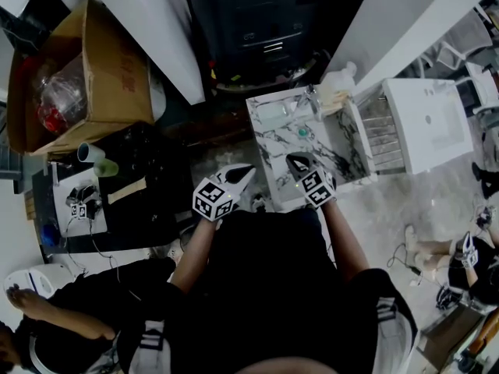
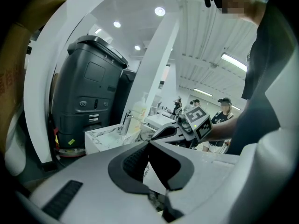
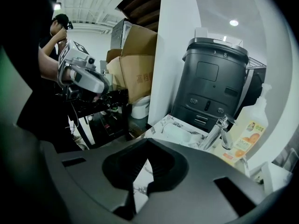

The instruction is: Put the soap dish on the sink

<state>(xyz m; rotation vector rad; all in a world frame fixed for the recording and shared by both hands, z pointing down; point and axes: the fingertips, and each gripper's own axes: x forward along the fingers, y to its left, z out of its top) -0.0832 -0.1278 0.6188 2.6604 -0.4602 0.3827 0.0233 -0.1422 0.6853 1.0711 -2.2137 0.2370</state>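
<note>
From the head view, the sink (image 1: 274,170) is a square block with a white, grey-veined marble pattern, and it holds a green drain plug (image 1: 302,132) in its basin. The soap dish (image 1: 271,114) is a pale, rounded rectangle lying flat on the sink's far left corner, left of the chrome faucet (image 1: 310,100). A pale pump bottle (image 1: 340,82) stands at the far right corner. The left claw (image 1: 249,168) hangs just off the sink's near left edge. The right claw (image 1: 290,159) is over the near rim. Both are well short of the dish. A brown cardboard box (image 1: 93,68) sits far left.

In the left gripper view, the left claw (image 2: 149,142) is clenched, its ribbed dark pads meeting at the tip with nothing between them. Beyond it are the marbled sink (image 2: 100,136) and a dark, smooth-cased machine (image 2: 88,92).

In the right gripper view, the right claw (image 3: 147,140) is likewise clenched on nothing. The soap dish (image 3: 177,131) lies on the marble beyond and slightly right of the tip, apart from it and left of the faucet (image 3: 217,132). The bottle (image 3: 250,132) has a label picturing oranges, with print too small to read. The cardboard box (image 3: 138,73) bears red characters that are too blurred to read.
</note>
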